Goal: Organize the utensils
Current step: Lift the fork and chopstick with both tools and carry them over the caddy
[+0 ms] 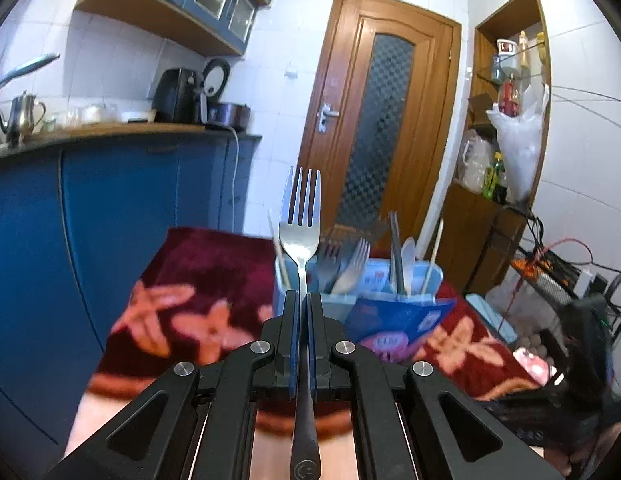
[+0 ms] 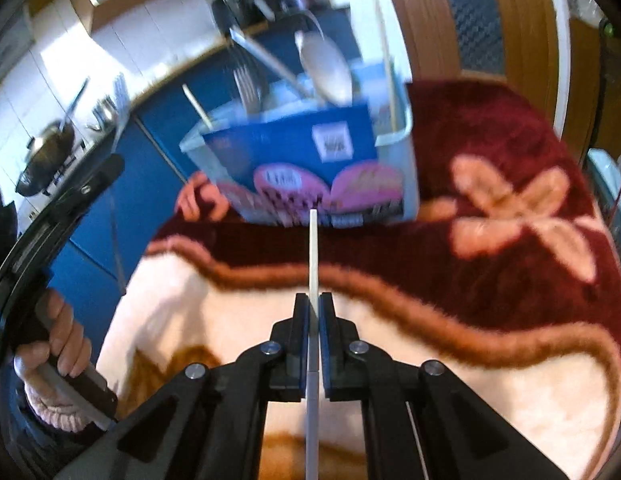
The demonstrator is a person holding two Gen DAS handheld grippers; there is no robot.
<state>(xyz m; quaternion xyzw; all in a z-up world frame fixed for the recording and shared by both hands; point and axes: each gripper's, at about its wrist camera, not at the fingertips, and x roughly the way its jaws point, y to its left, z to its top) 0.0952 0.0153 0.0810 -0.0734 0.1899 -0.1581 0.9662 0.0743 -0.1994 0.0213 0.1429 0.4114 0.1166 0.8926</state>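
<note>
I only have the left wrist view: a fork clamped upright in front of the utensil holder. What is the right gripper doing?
Observer: The right gripper is shut on a thin white chopstick, pointing toward the holder.
Operator: Is it above the holder yet?
Observer: No, the chopstick's tip shows in front of the blue card on the holder's near side, over the blanket.
Operator: Can you see my left side from there?
Observer: Yes, the hand gripping the left tool's handle shows at the left edge.
</note>
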